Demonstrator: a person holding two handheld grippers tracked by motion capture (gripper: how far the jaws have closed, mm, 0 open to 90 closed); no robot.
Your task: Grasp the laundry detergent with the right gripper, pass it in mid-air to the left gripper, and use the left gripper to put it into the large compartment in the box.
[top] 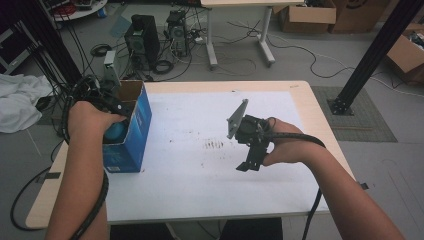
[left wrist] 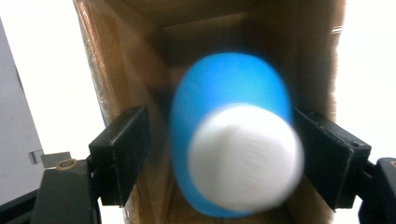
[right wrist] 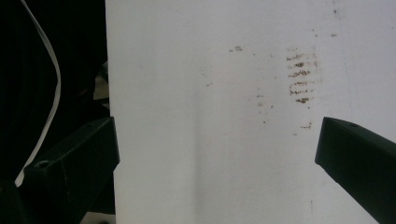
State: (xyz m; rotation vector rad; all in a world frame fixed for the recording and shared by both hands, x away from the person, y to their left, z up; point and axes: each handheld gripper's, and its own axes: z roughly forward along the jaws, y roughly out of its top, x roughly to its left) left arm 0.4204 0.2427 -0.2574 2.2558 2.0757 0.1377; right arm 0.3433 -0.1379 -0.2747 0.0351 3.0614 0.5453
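Note:
A blue cardboard box (top: 134, 134) stands open-topped at the left of the white table (top: 200, 190). My left gripper (top: 117, 116) reaches down into it. Between its jaws is a blue rounded object with a white end (left wrist: 233, 140), blurred, inside the box's brown walls (left wrist: 116, 70). The object meets the right-hand jaw, and a dark gap separates it from the left-hand one. My left gripper (left wrist: 222, 154) stands open. My right gripper (top: 250, 162) hovers over the table's middle, tilted down, jaws wide apart. Only bare white surface lies between my right gripper's (right wrist: 217, 154) jaws.
Brown smudges (top: 215, 145) mark the table centre. On the floor beyond the table stand computer towers (top: 142, 40), cables and cardboard boxes (top: 307, 15). A black frame post (top: 372, 55) rises at the right; white cloth (top: 17, 100) lies at the left.

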